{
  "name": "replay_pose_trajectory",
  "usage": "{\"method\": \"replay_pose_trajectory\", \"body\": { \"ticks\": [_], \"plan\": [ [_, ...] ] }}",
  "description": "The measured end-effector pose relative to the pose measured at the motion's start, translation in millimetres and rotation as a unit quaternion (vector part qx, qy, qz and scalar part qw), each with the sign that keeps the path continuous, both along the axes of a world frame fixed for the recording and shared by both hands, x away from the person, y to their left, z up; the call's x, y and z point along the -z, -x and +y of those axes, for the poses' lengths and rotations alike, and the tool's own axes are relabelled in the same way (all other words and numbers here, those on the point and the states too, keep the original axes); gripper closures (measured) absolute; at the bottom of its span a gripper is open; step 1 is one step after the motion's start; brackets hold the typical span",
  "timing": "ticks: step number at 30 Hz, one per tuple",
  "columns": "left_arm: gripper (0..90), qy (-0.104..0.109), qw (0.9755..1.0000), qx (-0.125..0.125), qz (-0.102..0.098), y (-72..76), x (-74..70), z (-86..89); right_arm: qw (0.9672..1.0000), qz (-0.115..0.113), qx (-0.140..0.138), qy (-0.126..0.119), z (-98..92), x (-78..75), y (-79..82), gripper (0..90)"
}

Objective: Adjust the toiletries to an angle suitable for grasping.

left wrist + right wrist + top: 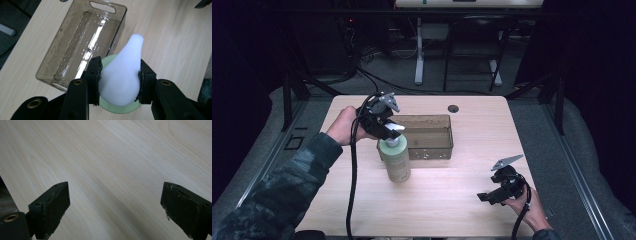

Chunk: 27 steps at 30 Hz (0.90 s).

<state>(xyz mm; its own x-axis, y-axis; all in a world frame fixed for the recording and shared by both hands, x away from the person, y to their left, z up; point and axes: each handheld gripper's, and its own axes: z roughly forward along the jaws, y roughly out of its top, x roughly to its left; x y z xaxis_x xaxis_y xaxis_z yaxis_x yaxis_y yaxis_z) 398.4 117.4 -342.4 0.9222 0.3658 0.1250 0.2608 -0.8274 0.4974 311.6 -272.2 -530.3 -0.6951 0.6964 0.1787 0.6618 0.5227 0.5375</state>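
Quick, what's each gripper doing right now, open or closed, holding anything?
Left gripper: closed on the pump of the bottle.
Right gripper: open, holding nothing, over the table.

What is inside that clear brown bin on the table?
The bin looks empty: through it only glare and its bare floor show. The bottle and the left hand-held gripper hide its near corner.
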Motion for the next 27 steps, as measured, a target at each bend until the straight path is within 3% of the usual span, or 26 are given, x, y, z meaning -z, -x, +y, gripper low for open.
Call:
{"method": "replay_pose_trajectory", "body": {
  "ticks": [9,27],
  "plan": [
    [62.6,-0.007,0.9999,-0.008,-0.001,1.0,-2.1,-2.9,1.0,-0.003,0.004,-0.001,-2.1,-1.0,0.0,8.1],
    [62.7,-0.018,0.9997,-0.012,-0.005,4.0,-20.7,-2.4,0.9999,-0.006,0.008,-0.003,-4.3,-2.2,-0.1,8.2]
  ]
}}
